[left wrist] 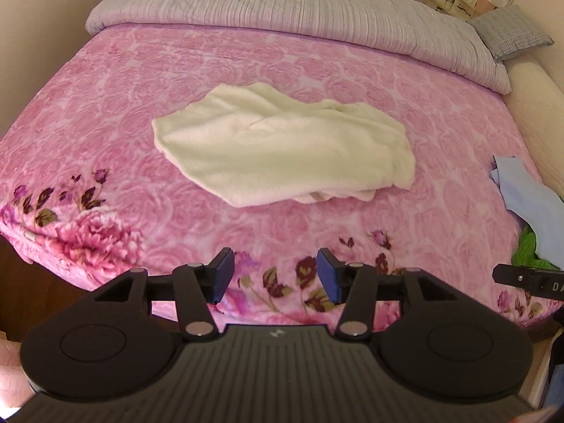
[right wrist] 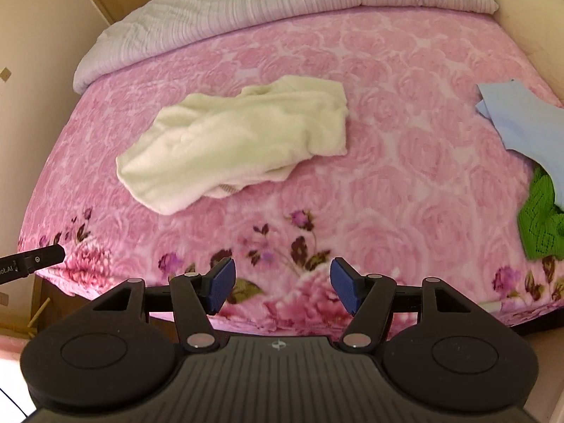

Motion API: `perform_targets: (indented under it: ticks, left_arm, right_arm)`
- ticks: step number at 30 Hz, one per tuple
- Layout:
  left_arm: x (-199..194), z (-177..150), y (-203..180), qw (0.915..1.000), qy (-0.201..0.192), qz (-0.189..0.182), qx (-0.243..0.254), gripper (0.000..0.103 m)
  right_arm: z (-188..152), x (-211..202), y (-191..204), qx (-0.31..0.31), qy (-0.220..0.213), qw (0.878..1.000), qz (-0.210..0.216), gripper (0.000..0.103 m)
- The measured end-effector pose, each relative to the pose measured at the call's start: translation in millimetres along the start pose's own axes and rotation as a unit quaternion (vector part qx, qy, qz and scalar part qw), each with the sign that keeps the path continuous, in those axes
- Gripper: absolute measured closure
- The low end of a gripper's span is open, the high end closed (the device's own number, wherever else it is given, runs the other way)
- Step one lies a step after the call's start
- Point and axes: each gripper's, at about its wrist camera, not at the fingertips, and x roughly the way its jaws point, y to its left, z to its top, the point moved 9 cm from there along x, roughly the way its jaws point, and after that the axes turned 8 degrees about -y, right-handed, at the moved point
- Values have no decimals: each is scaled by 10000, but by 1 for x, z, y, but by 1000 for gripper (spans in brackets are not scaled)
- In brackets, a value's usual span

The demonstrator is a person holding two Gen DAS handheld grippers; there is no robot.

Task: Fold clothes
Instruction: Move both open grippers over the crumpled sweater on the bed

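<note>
A pink rose-patterned blanket [left wrist: 105, 112] covers the whole bed, with darker purple flowers printed along its near edge. Across the far end lies a ribbed grey quilt [left wrist: 282, 10], bunched into a long roll, and a checked grey pillow [left wrist: 511, 31] sits at the far right corner against a cream padded bed frame [left wrist: 543, 105]. Cream walls close in on the left, and shelves show at the top right of the left view.

Near the middle of the blanket rests a cream fleece garment [left wrist: 282, 144], loosely folded and rumpled, one layer peeking out under its near edge. It lies well ahead of both claws, with bare blanket between and nothing in the way. From the right view it sits ahead and to the left [right wrist: 239, 141].

At the right side of the bed a light blue cloth [right wrist: 521, 123] overlaps a bright green knit [right wrist: 539, 229] — both well apart from the cream garment.

The left gripper [left wrist: 275, 278] hovers over the near edge of the bed, its blue pads spread apart and grasping nothing. The right gripper [right wrist: 280, 283] hangs likewise over the flowered border, released and empty. Each claw's black tip shows at the edge of the other's view — the two are side by side.
</note>
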Motion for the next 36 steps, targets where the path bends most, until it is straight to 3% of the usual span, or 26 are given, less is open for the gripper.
perform_targets:
  ticks: [15,24,29,36]
  left_arm:
    - [-26,-9,12,9996,-229,-144,-3,48]
    - [5,12,53,9983,-128,-478,301,49]
    - [28,30,73,9954,-91,-673,672,50]
    - [75,16,72,9844,230,-1111,1346,50]
  right_arm:
    - [7,-8,28,-86,-250,9997,1,38]
    - [19,20,65,60,-267,9993,-247,38]
    - [27,39,72,469,-391,9968,-508,37]
    - [-2,73,59,1163,-179,9888,-920,37]
